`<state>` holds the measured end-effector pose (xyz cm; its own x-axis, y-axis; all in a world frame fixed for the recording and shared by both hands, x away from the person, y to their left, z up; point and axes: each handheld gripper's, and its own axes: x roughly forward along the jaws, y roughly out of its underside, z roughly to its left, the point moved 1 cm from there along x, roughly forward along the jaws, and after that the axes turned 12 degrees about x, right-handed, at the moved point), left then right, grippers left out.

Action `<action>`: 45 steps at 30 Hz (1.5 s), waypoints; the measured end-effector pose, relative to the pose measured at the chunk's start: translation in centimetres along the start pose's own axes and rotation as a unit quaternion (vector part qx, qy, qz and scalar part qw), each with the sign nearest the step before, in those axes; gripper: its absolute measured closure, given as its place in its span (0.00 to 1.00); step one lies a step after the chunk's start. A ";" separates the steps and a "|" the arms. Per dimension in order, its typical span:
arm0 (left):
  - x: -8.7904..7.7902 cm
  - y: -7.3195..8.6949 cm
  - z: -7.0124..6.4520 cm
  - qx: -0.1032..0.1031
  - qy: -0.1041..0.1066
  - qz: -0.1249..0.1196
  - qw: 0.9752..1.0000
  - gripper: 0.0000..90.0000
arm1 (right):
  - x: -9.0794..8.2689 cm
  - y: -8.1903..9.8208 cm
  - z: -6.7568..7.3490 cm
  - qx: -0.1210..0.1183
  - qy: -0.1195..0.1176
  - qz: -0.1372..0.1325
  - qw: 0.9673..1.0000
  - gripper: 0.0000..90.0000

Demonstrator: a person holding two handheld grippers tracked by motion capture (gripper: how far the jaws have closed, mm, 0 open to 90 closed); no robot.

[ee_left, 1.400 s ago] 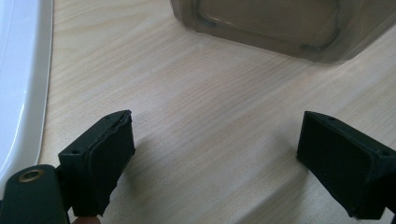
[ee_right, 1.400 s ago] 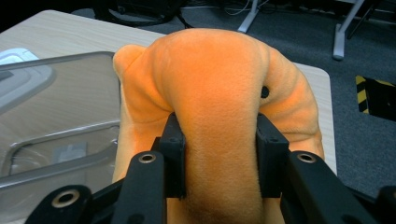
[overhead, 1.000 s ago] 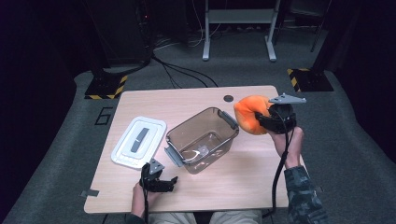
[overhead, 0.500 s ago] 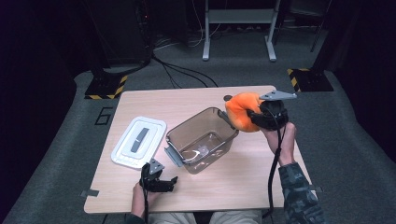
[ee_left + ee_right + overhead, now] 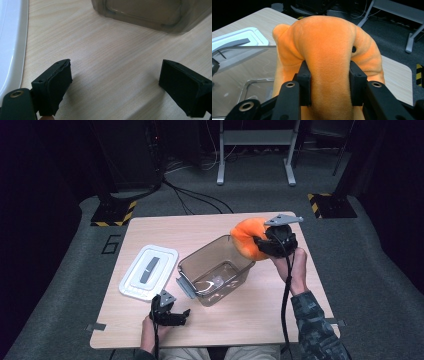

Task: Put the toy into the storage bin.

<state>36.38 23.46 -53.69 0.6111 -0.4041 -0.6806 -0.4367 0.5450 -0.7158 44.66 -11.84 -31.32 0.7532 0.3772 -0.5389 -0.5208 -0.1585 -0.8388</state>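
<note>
The right claw [image 5: 266, 245] sits right of centre in the high view, clamped on an orange plush toy [image 5: 248, 238] that bulges out to its left, just over the upper right rim of the clear plastic box [image 5: 216, 276]. In the right gripper view the toy [image 5: 324, 55] takes up the middle of the frame, its soft body pinched in between the two black jaws, which press into the fur on either side. Behind it, at the left of that view, the clear box [image 5: 244, 72] stands open, and the white lid [image 5: 235, 41] lies beyond at the upper left. Down at the lower left of the high view, the left claw [image 5: 172, 312] rests low over the worktop [image 5: 195, 227], near the front edge and just below the box. Its jaws are apart with nothing between them: the left gripper view looks along them at bare wood grain, with the bottom of the box [image 5: 147, 15] across the top of the frame and the white lid's edge [image 5: 10, 45] along the left side. In the high view the lid [image 5: 149, 272] lies flat to the left of the box, close beside it.
</note>
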 end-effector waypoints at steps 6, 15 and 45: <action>0.0 0.0 0.0 0.000 0.000 0.000 1.000 0.12 | 0.3 -0.5 1.3 -0.016 -0.009 0.004 1.000 0.69; 0.0 0.0 0.0 0.000 0.000 0.000 1.000 0.12 | 1.0 -1.0 3.0 -0.042 -0.017 0.013 0.999 0.69; 0.0 0.0 0.0 -0.002 0.001 0.000 1.000 0.12 | 4.5 -0.2 6.3 -0.085 -0.032 0.061 0.994 0.68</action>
<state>36.35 23.44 -53.69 0.6093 -0.4060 -0.6811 -0.4399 0.5416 -0.7164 45.58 -4.35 -33.09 0.6585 0.4032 -0.6354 -0.5270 -0.3557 -0.7718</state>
